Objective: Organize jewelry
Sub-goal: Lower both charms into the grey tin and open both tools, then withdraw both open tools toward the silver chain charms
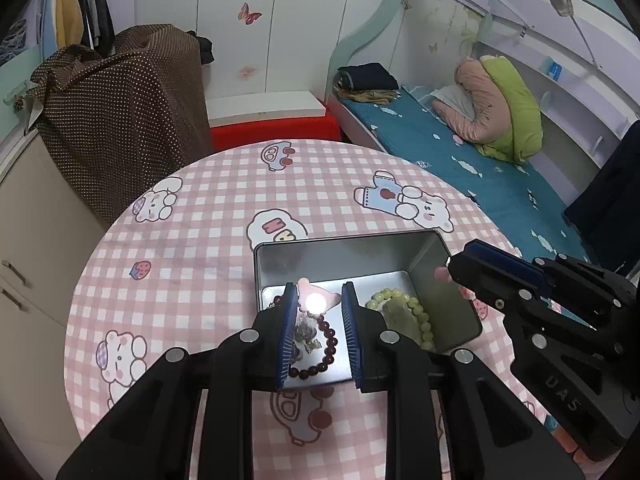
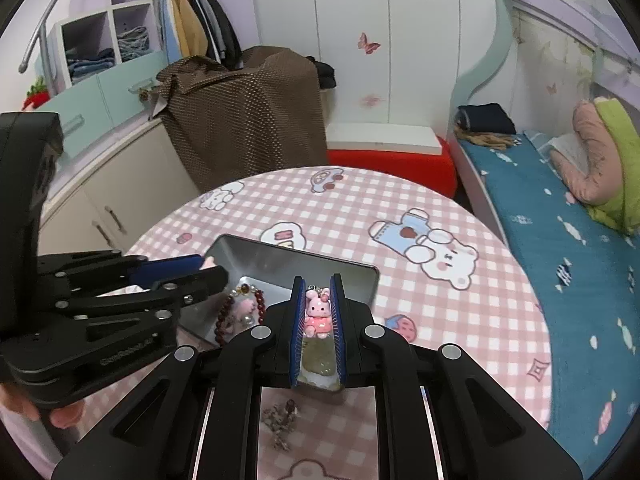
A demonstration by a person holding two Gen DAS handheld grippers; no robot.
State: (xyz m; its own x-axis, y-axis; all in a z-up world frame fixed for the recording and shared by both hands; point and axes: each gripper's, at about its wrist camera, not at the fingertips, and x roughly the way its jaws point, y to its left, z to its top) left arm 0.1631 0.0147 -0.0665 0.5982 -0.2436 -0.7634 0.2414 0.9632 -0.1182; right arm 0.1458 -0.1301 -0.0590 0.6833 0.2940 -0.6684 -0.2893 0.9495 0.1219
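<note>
A silver metal tin [image 1: 340, 250] stands open on the round pink checked table [image 1: 224, 208]. Inside lie a dark red bead bracelet [image 1: 326, 346], a pale green bead bracelet [image 1: 416, 314] and a small charm cluster [image 1: 306, 334]. My left gripper [image 1: 320, 300] is open and empty, its fingers over the tin's left half. My right gripper [image 2: 316, 292] is shut on a pink bunny charm [image 2: 317, 314], held above the tin [image 2: 280, 258]. In the left wrist view the right gripper [image 1: 450, 268] sits at the tin's right wall. The red bracelet [image 2: 224, 316] also shows in the right wrist view.
A small loose jewelry piece [image 2: 282, 420] lies on the table under my right gripper. A brown dotted cloth covers furniture [image 1: 120, 128] behind the table. A red stool with a white board [image 1: 272, 124] stands at the back. A bed with a blue sheet [image 1: 480, 168] is on the right.
</note>
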